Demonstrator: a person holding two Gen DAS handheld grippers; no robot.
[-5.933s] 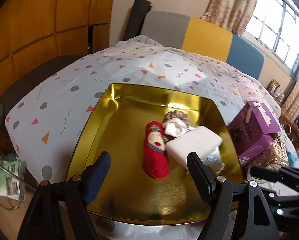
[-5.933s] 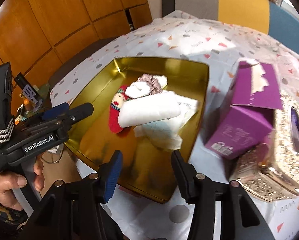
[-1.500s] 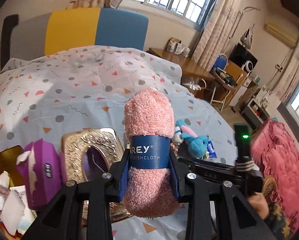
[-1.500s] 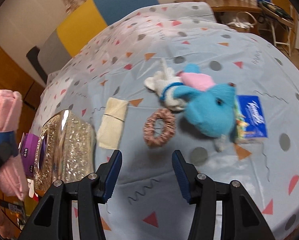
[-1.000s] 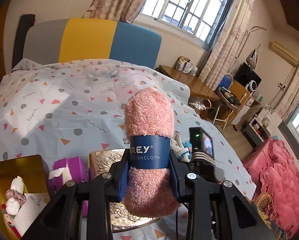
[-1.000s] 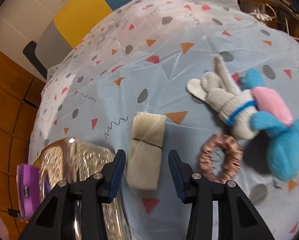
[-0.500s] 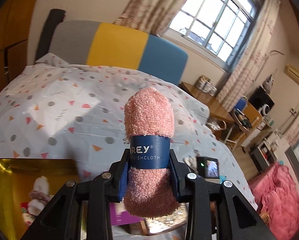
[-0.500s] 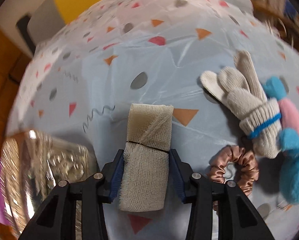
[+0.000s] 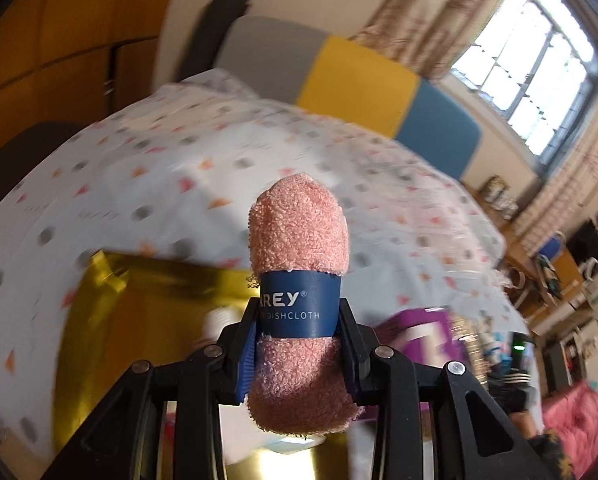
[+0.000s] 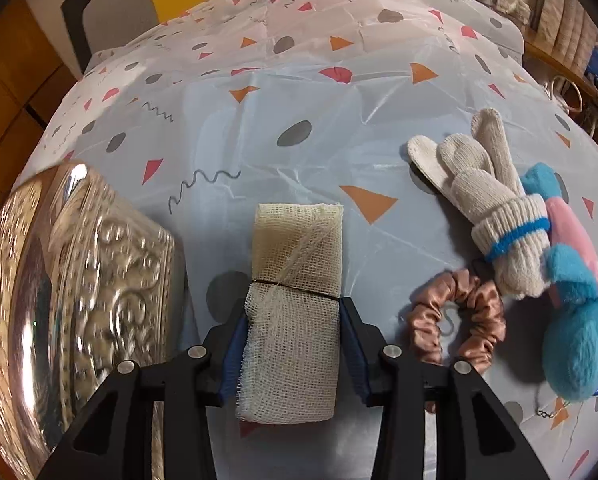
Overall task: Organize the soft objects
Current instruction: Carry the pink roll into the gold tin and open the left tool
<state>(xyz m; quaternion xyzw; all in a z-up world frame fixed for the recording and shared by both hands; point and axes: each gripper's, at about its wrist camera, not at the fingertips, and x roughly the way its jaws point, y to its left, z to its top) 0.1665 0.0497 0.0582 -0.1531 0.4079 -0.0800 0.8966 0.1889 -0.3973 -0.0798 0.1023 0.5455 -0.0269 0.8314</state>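
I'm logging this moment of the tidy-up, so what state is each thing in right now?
Left claw: shut on the pink rolled dishcloth.
Pink rolled dishcloth with blue paper band: held above the gold tray.
Gold metal tray: open.
Right claw: astride the gauze bundle, pads at its sides.
Cream gauze bundle: tied, lying on the tablecloth.

Embossed silver box (image 10: 99, 280), purple carton (image 9: 415, 332), window (image 9: 539, 60)

Home living/dining rm: patterned tablecloth (image 9: 147, 184), curtained window (image 9: 527, 60), colour-block chair (image 9: 351, 76), wood wall panels (image 9: 59, 40), cluttered shelves.
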